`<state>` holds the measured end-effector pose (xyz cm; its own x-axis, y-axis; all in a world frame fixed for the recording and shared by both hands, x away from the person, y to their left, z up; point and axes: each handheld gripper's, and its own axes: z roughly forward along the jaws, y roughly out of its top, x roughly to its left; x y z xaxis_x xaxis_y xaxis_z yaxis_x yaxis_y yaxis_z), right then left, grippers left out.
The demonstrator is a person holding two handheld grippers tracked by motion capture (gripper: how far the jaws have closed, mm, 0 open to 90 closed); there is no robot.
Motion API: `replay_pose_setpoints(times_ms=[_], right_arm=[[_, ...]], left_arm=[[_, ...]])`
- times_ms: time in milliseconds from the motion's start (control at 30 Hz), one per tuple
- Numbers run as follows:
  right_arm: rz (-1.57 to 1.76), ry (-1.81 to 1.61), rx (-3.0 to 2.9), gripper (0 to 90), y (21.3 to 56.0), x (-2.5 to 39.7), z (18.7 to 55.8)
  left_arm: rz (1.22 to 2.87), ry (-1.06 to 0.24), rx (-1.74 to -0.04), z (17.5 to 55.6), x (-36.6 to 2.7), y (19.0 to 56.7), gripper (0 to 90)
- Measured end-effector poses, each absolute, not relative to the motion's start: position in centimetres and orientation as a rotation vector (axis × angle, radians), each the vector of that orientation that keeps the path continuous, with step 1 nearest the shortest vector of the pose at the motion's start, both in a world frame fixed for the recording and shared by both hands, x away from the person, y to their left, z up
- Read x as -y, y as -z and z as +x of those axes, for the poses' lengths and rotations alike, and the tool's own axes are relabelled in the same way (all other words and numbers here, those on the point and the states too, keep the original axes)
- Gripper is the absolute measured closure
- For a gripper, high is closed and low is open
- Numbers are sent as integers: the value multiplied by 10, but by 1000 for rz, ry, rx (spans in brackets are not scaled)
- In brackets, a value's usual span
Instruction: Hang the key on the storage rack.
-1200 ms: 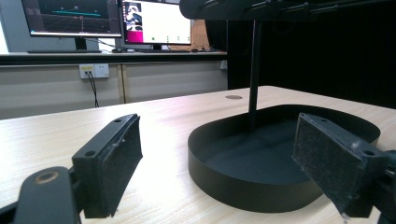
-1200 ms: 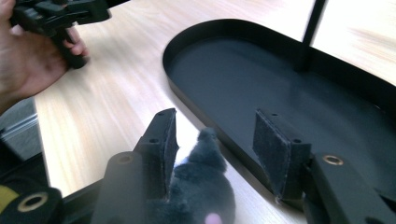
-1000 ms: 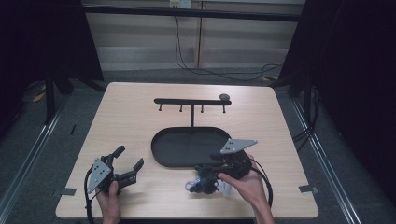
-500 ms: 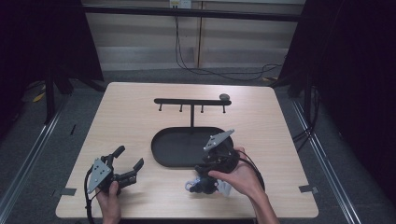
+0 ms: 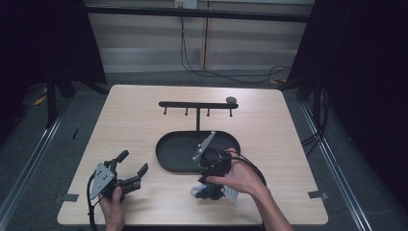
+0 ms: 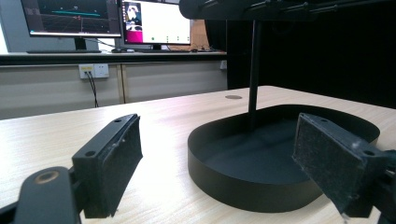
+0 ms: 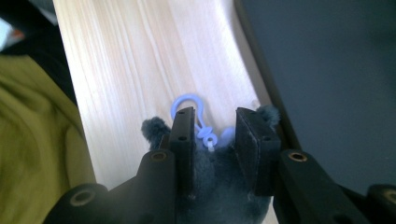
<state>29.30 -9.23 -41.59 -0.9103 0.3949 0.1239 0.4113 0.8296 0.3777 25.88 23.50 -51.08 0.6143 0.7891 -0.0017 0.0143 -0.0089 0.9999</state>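
Observation:
A dark grey plush toy [image 5: 210,194] with a pale blue hook [image 5: 194,191] lies on the table just in front of the black oval tray [image 5: 166,149]. My right gripper [image 5: 208,185] points down at it. In the right gripper view the gripper [image 7: 212,128] has its jaws pressed into the plush toy [image 7: 219,205], with the blue hook [image 7: 184,101] poking out past the pads. My left gripper [image 5: 134,161] rests at the table's front left, open and empty. In the left gripper view that gripper [image 6: 215,158] faces the tray [image 6: 233,182].
A black hook rack [image 5: 197,105] on a post stands at the tray's far side; its post [image 6: 254,70] shows in the left gripper view. A white tag [image 5: 232,195] lies beside the toy. A small dark disc [image 5: 231,100] sits behind the rack.
My right gripper has swung left and tipped up more steeply over the plush toy, its grey plate now standing over the tray's front edge. The left gripper has stayed put.

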Motion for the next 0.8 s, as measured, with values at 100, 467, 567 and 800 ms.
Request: replay_pose_setpoints(times_ms=[100,467,567,800], right_arm=[[-588,530,2976,712,419,83,295],[-465,375,2949,761,432,62,306],[-448,328,2950,756,438,57,308],[-401,254,2953,667,449,51,307]], left_arm=[[1469,-704,-718,259,-235,511,153],[1467,-704,-719,259,-235,511,153],[1467,-704,-718,259,-235,511,153],[1466,-703,-717,259,-235,511,153]])
